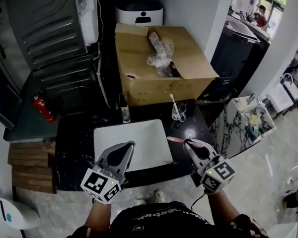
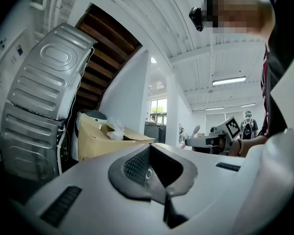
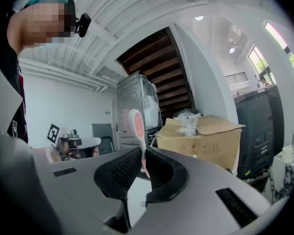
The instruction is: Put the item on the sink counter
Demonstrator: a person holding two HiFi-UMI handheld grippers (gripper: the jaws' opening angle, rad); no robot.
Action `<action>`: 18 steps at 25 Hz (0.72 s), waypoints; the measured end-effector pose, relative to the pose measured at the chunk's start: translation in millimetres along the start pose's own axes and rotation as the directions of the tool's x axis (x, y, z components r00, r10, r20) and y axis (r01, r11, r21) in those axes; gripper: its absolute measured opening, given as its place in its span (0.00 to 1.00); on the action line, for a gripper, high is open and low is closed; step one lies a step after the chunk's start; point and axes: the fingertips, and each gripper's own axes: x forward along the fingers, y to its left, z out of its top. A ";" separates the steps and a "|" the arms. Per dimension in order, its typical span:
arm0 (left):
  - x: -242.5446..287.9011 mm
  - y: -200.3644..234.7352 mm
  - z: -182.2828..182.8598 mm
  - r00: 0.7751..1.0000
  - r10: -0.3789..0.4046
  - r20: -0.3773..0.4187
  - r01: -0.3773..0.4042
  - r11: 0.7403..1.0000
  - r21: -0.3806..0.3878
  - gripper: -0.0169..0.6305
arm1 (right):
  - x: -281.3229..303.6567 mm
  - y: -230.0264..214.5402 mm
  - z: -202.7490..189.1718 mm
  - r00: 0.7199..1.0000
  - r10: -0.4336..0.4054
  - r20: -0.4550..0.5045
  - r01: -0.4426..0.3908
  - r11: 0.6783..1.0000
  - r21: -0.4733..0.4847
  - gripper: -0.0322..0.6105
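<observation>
Right gripper [image 3: 141, 163] jaws clamped on a pink brush [image 3: 135, 124] — bristle head up, left gripper [image 2: 151, 160] jaws pressed together

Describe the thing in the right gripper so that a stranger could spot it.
Find the white sink basin in the black counter. At its right edge the right gripper is shut on a brush. It alone is pink, unlike the clear glass behind it.

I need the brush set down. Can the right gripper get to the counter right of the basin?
Probably yes: the right gripper, holding the brush, hovers by that counter, with nothing lying between.
</observation>
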 end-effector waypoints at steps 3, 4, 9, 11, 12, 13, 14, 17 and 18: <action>22.0 -5.7 -15.1 1.000 -0.013 -0.024 0.012 1.000 -0.018 0.05 | -0.7 -49.9 -17.2 0.993 -0.103 -0.055 0.102 0.994 -0.026 0.14; 29.1 -6.6 -20.4 0.999 -0.018 -0.031 0.018 1.000 -0.021 0.05 | 1.1 -64.1 -21.0 0.989 -0.132 -0.066 0.130 0.991 -0.031 0.14; 66.8 5.7 -58.2 0.998 -0.009 -0.070 0.008 1.000 -0.016 0.05 | 22.8 -127.3 -37.0 0.967 -0.237 -0.097 0.234 0.971 -0.043 0.14; 79.2 13.3 -69.2 0.997 0.004 -0.073 -0.005 1.000 -0.022 0.05 | 34.8 -146.9 -45.1 0.958 -0.264 -0.112 0.260 0.964 -0.049 0.14; 84.6 16.6 -72.1 0.998 0.011 -0.068 -0.013 1.000 -0.026 0.05 | 41.2 -155.7 -49.1 0.955 -0.274 -0.117 0.270 0.962 -0.050 0.14; 89.4 19.2 -73.8 0.998 0.017 -0.063 -0.019 0.999 -0.031 0.05 | 47.8 -164.2 -53.3 0.951 -0.283 -0.122 0.278 0.959 -0.050 0.14; 93.8 20.8 -74.6 0.998 0.019 -0.058 -0.021 0.999 -0.034 0.05 | 54.5 -172.6 -57.8 0.948 -0.291 -0.127 0.286 0.957 -0.052 0.14; 103.8 19.9 -75.7 0.998 0.006 -0.055 -0.008 0.999 -0.033 0.05 | 74.7 -197.4 -72.9 0.937 -0.317 -0.147 0.310 0.948 -0.066 0.14; 105.9 18.8 -76.7 0.998 0.004 -0.056 -0.006 0.999 -0.038 0.05 | 81.2 -204.8 -77.8 0.934 -0.323 -0.154 0.316 0.946 -0.070 0.14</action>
